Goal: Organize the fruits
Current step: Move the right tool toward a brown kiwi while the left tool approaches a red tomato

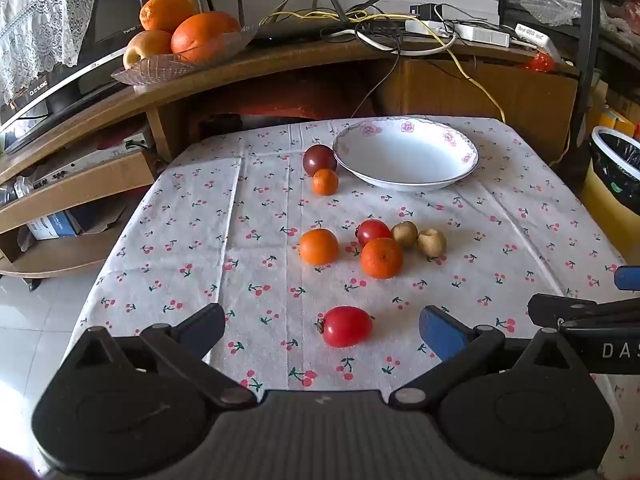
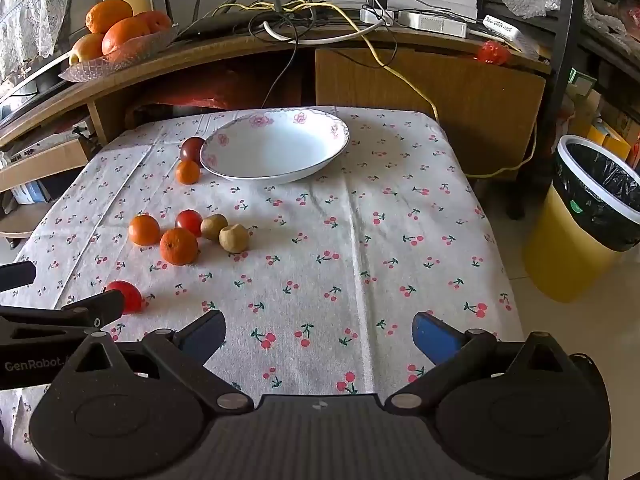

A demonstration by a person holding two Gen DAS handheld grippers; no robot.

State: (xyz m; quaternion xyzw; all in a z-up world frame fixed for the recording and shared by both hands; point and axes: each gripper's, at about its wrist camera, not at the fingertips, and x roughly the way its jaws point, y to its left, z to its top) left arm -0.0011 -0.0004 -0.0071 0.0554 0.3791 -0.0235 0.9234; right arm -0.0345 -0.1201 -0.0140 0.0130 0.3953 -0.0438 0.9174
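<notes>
A white floral bowl [image 1: 406, 152] [image 2: 276, 146] sits empty at the far side of the cherry-print table. A dark tomato [image 1: 319, 159] and a small orange [image 1: 325, 181] lie at its left. Mid-table lie two oranges [image 1: 319, 246] [image 1: 381, 257], a red tomato [image 1: 372, 231] and two brown fruits [image 1: 418, 238]. A red tomato [image 1: 346, 326] [image 2: 127, 295] lies nearest, between the fingers of my open left gripper [image 1: 322, 330]. My right gripper [image 2: 319, 334] is open over bare cloth, right of the left one.
A wooden desk behind the table carries a glass dish of large oranges [image 1: 180, 28], cables and power strips [image 1: 440, 30]. A yellow bin with a black liner [image 2: 588, 216] stands on the floor at the right. White floor tiles [image 1: 36, 320] show at the left.
</notes>
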